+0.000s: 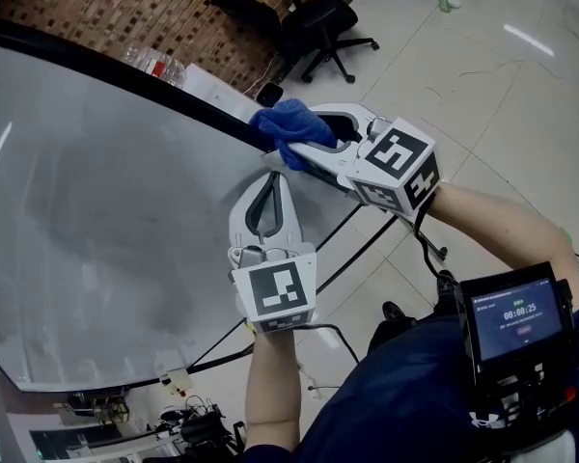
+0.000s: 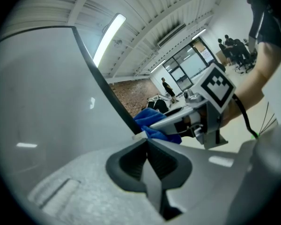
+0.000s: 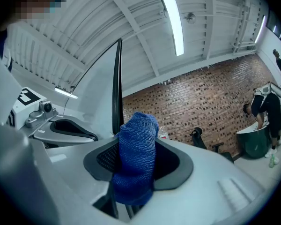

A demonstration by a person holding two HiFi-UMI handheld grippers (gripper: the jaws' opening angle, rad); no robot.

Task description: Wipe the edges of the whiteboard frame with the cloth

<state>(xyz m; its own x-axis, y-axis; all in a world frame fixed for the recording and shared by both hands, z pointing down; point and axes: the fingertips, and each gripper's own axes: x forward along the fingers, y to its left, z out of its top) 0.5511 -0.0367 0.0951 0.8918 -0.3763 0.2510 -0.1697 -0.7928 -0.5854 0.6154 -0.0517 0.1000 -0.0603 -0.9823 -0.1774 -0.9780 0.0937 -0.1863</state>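
At the black frame [image 3: 116,88], the right gripper [image 1: 294,138] clamps a bunched blue cloth [image 3: 138,144] (left gripper [image 2: 147,144] closed).

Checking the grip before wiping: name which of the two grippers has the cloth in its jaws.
The right gripper: its jaws clamp the blue cloth at the whiteboard frame. The left gripper has its jaws shut together, empty.

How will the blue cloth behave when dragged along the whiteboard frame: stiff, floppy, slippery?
Probably floppy: the blue cloth bunches and droops in the right gripper. Likely light: soft pile fabric. Its nubby weave should drag on the whiteboard frame rather than slip.
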